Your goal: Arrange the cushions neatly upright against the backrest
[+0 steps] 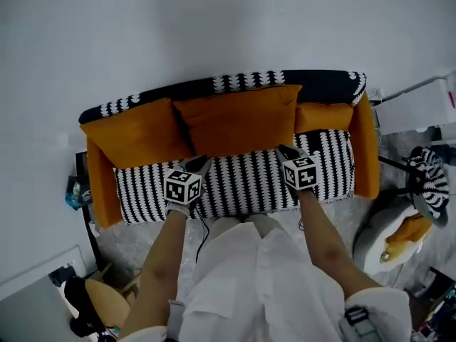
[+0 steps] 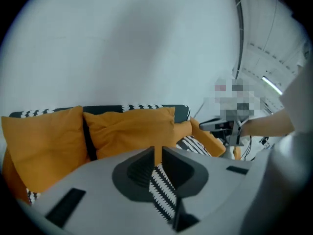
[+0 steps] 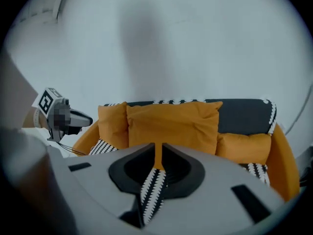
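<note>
Though they are creased, orange cushions (image 1: 239, 120) stand upright.

Ahead of you, a plain pale grey wall (image 1: 214, 20) rises behind the sofa with orange arms and a black-and-white patterned seat (image 1: 242, 184). The sofa stands on a mottled grey floor (image 1: 121, 241). A tan wooden chair (image 1: 107, 301) sits at your lower left, and white furniture (image 1: 420, 109) stands at your right.

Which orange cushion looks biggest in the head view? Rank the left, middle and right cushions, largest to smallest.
1. Middle cushion: widest and largest.
2. Left cushion: somewhat smaller, set at a tilt.
3. Right cushion: clearly smallest as seen. Only a low strip shows below the backrest, so its real size is unsure.
</note>
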A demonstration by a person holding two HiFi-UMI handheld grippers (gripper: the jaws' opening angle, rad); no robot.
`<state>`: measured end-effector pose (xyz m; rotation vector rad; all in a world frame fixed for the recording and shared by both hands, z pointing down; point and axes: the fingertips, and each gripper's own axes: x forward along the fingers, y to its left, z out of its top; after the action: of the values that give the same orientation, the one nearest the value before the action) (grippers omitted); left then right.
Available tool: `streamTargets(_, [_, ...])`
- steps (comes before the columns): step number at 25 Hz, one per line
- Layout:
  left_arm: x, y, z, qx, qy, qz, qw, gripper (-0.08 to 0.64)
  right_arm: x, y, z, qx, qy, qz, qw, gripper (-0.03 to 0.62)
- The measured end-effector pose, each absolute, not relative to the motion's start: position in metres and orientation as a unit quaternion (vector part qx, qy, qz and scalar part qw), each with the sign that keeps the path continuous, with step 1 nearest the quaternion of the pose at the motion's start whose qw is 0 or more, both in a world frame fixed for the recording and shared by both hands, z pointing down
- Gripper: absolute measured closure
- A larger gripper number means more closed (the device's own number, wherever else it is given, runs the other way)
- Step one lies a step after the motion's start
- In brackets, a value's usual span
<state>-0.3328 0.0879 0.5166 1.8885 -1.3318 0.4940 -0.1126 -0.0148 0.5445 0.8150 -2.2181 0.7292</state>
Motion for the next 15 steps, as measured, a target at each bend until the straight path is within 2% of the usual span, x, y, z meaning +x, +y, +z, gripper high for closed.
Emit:
streamTargets(4, [-0.324, 0.119, 0.474, 0.738, -0.561, 0.12, 0.356, 0.51, -0.108, 0.019, 0.512, 0.313, -0.861, 0.286, 0.281, 0.555])
streamTargets(7, [-0.325, 0.141, 0.456, 0.743, -0.575, 0.125, 0.32, 0.544, -0.099, 0.036, 0.487, 0.325, -0.869, 0.262, 0.266, 0.566])
streamTargets(10, [-0.33, 0.173, 0.446, 0.747, -0.581, 0.138, 0.292, 0.546, -0.091, 0.054, 0.461, 0.351, -0.87, 0.256, 0.235, 0.573])
streamTargets(15, [-0.338, 0.245, 0.407, 0.74, -0.611, 0.078, 0.271, 0.546, -0.087, 0.118, 0.418, 0.356, -0.887, 0.21, 0.207, 0.583])
